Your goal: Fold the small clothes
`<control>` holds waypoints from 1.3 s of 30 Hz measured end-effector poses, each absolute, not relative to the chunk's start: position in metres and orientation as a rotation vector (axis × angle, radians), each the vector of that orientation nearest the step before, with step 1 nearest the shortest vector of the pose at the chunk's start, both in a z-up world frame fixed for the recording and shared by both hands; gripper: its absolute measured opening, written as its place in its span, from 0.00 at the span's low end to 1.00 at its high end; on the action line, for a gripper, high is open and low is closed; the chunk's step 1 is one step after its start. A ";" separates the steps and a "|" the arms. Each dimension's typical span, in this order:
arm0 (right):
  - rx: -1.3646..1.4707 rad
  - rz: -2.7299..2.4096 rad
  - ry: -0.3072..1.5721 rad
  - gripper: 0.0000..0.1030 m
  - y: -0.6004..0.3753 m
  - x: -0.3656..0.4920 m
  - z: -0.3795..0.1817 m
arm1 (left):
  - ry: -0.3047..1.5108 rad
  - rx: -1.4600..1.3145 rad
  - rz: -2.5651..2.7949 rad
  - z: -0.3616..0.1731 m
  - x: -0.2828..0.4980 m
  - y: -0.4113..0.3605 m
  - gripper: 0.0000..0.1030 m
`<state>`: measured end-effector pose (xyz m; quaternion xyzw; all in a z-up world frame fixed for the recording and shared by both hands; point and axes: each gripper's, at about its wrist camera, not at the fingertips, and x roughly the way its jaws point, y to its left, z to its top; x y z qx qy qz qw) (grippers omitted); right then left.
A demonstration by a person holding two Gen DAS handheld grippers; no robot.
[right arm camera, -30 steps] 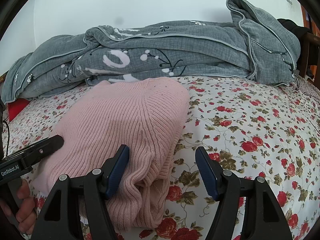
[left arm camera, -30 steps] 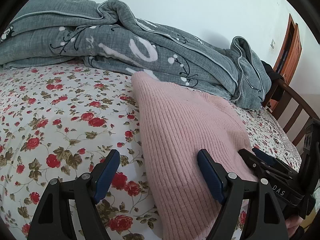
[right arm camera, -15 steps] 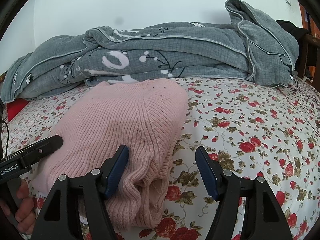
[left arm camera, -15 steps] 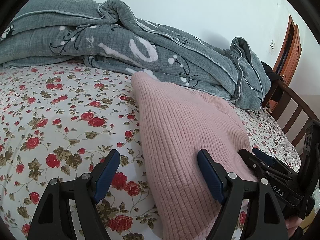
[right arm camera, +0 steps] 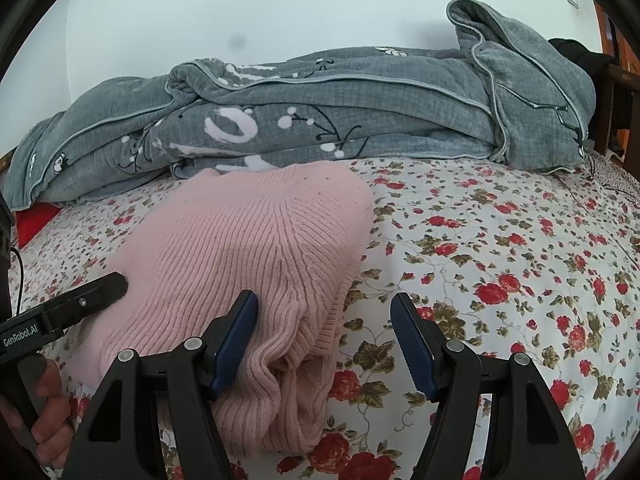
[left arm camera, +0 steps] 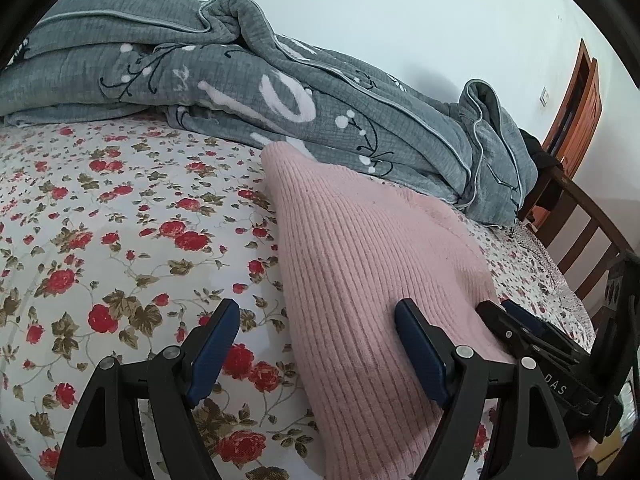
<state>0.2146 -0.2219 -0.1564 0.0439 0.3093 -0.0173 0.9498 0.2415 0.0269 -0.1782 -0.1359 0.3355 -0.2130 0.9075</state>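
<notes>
Both tongs stand apart, clamped on nothing. On my left gripper (left arm camera: 318, 348) the right pad lies against the top of the folded pink sweater (left arm camera: 360, 264), while the left pad hangs over the bare sheet (left arm camera: 100, 216); whether that right pad truly presses the knit I cannot tell. My right gripper (right arm camera: 324, 340) mirrors this: its left pad sits at the sweater (right arm camera: 248, 248), its right pad over the sheet (right arm camera: 500, 240).

From the right wrist I see only the tip of the left tool and some fingers at the frame's lower left edge; the rest is cut off. From the left wrist the right gripper shows partly, behind the sweater's near corner.

The sweater lies folded on the flowered sheet between the two grippers, its loose hem layers bunched beside my right gripper. Its far edge touches the grey quilt (right arm camera: 340, 104) heaped along the wall. A wooden bed rail (left arm camera: 580, 216) shows beyond, partly cut by the lens rim.
</notes>
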 end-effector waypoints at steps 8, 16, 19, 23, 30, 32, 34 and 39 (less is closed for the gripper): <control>0.107 -0.057 0.628 0.64 -0.226 0.211 -0.152 | 0.707 -0.363 -0.487 -0.181 0.238 0.018 0.76; 0.203 0.009 0.708 0.64 -0.248 0.213 -0.137 | 0.769 -0.461 -0.580 -0.172 0.242 0.008 0.63; 0.255 0.027 0.705 0.64 -0.261 0.219 -0.127 | 0.737 -0.453 -0.579 -0.155 0.245 0.002 0.63; 0.337 0.095 0.722 0.64 -0.268 0.239 -0.120 | 0.793 -0.461 -0.583 -0.151 0.265 -0.013 0.63; 0.403 0.137 0.820 0.64 -0.259 0.281 -0.149 | 0.980 -0.541 -0.641 -0.190 0.311 -0.044 0.65; 0.440 0.157 0.864 0.67 -0.261 0.289 -0.165 | 1.022 -0.615 -0.673 -0.204 0.325 -0.043 0.67; 0.504 0.186 0.894 0.70 -0.266 0.295 -0.176 | 1.034 -0.632 -0.686 -0.210 0.337 -0.045 0.67; 0.495 0.187 0.900 0.69 -0.260 0.301 -0.178 | 0.992 -0.582 -0.653 -0.191 0.331 -0.057 0.47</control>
